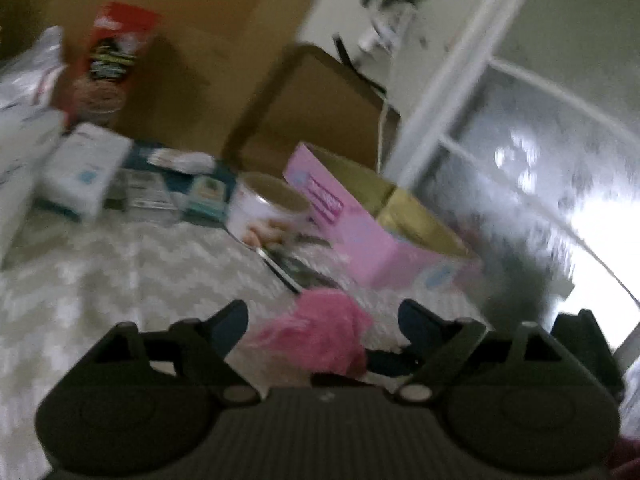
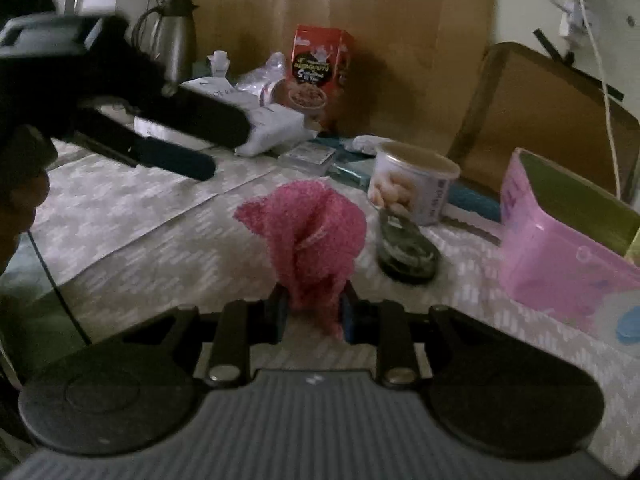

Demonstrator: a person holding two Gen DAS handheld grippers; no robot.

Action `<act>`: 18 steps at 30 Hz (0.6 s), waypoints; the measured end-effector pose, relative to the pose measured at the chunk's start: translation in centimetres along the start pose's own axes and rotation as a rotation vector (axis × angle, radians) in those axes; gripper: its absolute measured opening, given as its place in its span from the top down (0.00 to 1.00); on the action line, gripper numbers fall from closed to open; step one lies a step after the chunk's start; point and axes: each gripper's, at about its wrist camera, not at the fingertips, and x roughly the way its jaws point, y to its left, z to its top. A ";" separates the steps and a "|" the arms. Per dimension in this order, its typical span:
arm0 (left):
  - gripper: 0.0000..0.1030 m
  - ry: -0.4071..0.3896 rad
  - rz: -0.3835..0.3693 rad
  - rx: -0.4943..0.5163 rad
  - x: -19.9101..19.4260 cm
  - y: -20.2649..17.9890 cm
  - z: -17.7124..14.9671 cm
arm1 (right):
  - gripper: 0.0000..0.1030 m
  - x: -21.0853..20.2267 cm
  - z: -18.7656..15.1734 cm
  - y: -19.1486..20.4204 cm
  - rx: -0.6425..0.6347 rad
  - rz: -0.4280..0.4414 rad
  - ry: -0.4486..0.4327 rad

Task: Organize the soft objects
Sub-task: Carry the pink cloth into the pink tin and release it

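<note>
Pink cloth (image 2: pixel 308 232) pinched in right tool (image 2: pixel 312 316); labels unreadable

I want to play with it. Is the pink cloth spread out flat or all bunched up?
Bunched up. The pink cloth stands in a crumpled peak, its lower end pinched in the right gripper, not flat on the table.

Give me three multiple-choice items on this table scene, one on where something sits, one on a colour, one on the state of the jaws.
1. The round tin stands:
A. left of the pink box
B. inside the pink box
C. on the kettle

2. The cloth is:
A. blue
B. pink
C. white

3. The right gripper is:
A. wide open, empty
B. out of view
C. closed on the cloth

Answers: 1 A, the tin stands on the table beside the pink box; 2 B, its knit is plainly pink; 3 C, both jaws pinch the cloth's lower end, while the left gripper is open.
</note>
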 end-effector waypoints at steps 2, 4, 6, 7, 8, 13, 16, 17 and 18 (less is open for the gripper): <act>0.59 0.060 0.014 0.020 1.9 -0.6 -0.1 | 0.72 0.0 -0.1 -0.2 0.025 0.025 -0.018; 0.58 0.080 -0.007 -0.001 3.0 -0.9 0.3 | 0.72 -0.2 -0.3 -0.4 0.037 0.017 -0.038; 0.59 0.070 -0.042 0.019 3.7 -1.9 1.4 | 0.72 -0.5 -0.2 -0.9 0.040 -0.022 -0.061; 0.59 0.063 -0.060 0.038 4.2 -2.6 2.2 | 0.72 -0.9 -0.3 -1.3 0.049 -0.042 -0.080; 0.59 0.058 -0.078 0.057 4.8 -3.4 2.9 | 0.72 -1.4 -0.3 -2.1 0.069 -0.064 -0.104; 0.58 0.029 -0.134 0.163 9.3 -8.3 6.8 | 0.72 -3.1 0.8 -6.3 0.104 -0.219 -0.202; 0.45 0.014 -0.118 0.188 12.6 -10.4 8.6 | 0.72 -3.5 1.5 -9.6 0.144 -0.307 -0.236; 0.36 0.008 -0.087 0.193 13.9 -10.9 9.1 | 0.71 -3.4 1.7 -10.9 0.166 -0.332 -0.240; 0.33 0.003 -0.045 0.194 14.9 -11.2 9.4 | 0.70 -2.9 2.0 -11.9 0.184 -0.352 -0.238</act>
